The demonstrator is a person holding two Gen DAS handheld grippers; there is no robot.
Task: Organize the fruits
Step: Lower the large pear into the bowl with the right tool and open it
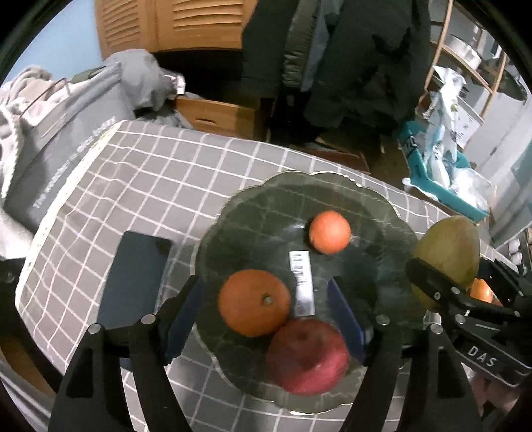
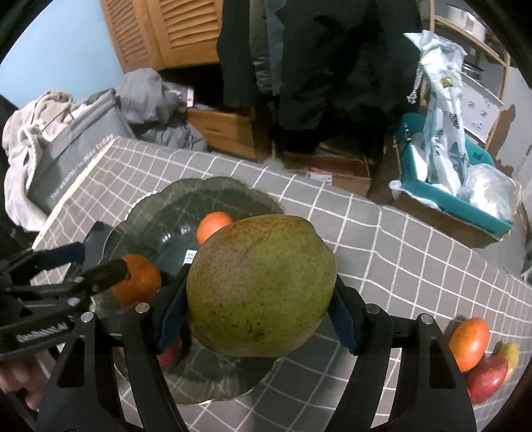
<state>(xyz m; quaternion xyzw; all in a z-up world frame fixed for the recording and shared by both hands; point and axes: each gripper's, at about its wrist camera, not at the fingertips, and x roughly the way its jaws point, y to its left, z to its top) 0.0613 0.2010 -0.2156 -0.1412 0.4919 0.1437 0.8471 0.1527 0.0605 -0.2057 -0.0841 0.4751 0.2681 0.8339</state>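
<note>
A grey checked cloth [image 1: 149, 186] covers the table, with clothes [image 1: 332, 59] and louvred doors [image 1: 173, 23] behind. The glass plate [image 1: 382, 212] holds three fruits. The right gripper [image 2: 257, 310] clamps a pear [image 2: 261, 285] over the plate's edge; the left gripper [image 1: 266, 319] hangs wide open, holding nothing.

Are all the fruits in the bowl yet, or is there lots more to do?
Partly done. Two oranges and a red apple already sit in the glass plate. The right gripper holds a big green pear above the plate. Three more fruits wait on the tablecloth. The left gripper is open, empty.
</note>
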